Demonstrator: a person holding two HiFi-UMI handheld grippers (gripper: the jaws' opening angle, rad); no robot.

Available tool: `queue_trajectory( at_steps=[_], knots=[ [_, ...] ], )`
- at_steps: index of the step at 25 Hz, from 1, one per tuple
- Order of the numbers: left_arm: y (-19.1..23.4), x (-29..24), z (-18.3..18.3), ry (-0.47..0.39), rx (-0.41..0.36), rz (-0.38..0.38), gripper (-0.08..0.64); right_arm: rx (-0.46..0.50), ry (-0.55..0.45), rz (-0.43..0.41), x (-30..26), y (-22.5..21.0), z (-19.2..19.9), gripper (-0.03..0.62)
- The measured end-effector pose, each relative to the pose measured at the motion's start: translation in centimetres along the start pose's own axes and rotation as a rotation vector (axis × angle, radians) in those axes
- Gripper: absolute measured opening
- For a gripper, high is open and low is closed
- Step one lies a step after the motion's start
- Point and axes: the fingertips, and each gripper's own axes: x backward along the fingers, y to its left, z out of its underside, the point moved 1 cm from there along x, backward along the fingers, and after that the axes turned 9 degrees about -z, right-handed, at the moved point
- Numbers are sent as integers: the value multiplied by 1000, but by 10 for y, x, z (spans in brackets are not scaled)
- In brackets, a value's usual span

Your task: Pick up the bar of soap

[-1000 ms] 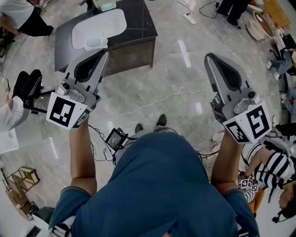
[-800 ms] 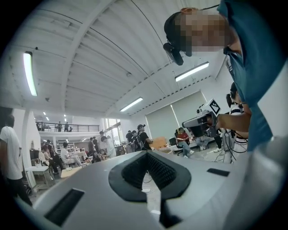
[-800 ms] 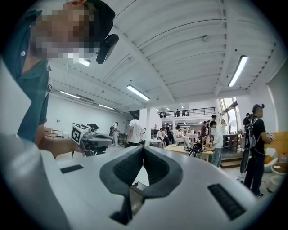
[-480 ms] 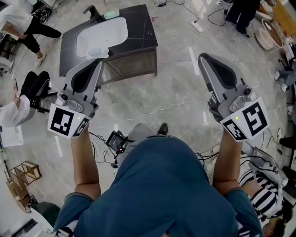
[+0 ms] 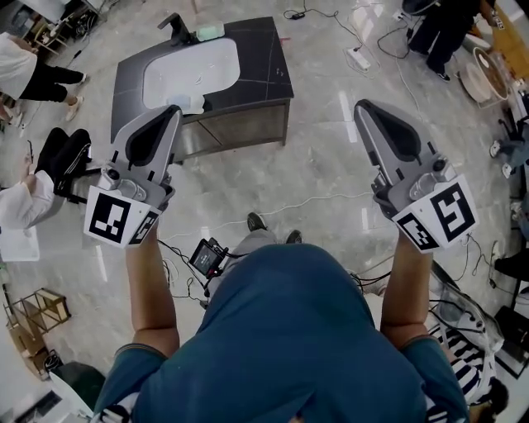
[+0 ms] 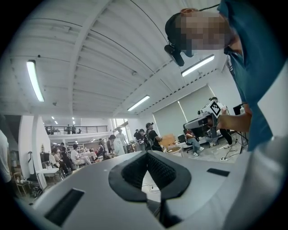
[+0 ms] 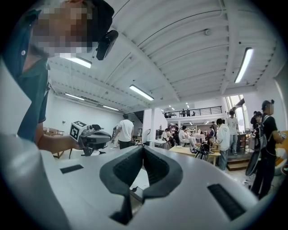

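**Head view: both claws shut and empty, soap still to be reached**

We start at the left claw (image 5: 173,111). Its jaws meet at the tips, and the left gripper view shows nothing between them, only the room beyond. The right claw (image 5: 361,106) is the same: jaws closed together and nothing held. We hold both out in front of us, pointing level, side by side and well apart from each other.

Beyond the left claw stands the dark-topped desk (image 5: 264,66) with a white basin (image 5: 190,66) set into it and a tap (image 5: 176,23) at its far edge. The bar of soap (image 5: 211,31) is, as best we can judge, the pale green block just beside the tap. A paler piece (image 5: 190,102) at the basin's near corner could be it instead; we cannot tell for sure.

Either way, the soap lies on the desk, untouched. It is ahead of the left claw and slightly to its right, and well away from the right claw, which hangs over bare floor (image 5: 322,165). In the picture the left claw's tip overlaps the desk's near edge, but we judge we are standing short of the desk.

Nothing of the pickup is done yet. Left to do: close in, open a claw, grip the bar and lift it.
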Motion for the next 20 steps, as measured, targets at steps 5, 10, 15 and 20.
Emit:
queue_trajectory(
  at_steps=[5, 10, 15, 20],
  knots=[
    [33, -6, 7, -24, 2, 10, 3, 14, 3, 12, -36, -4, -4, 15],
    [64, -7, 15, -43, 14, 20, 3, 28, 19, 16, -71, -2, -6, 15],
    [88, -10, 24, -54, 38, 19, 3, 36, 42, 15, -98, -4, -8, 15],
    [109, -15, 33, -48, 49, 1, 3, 32, 51, 2, -121, -11, -7, 15]
  ],
)
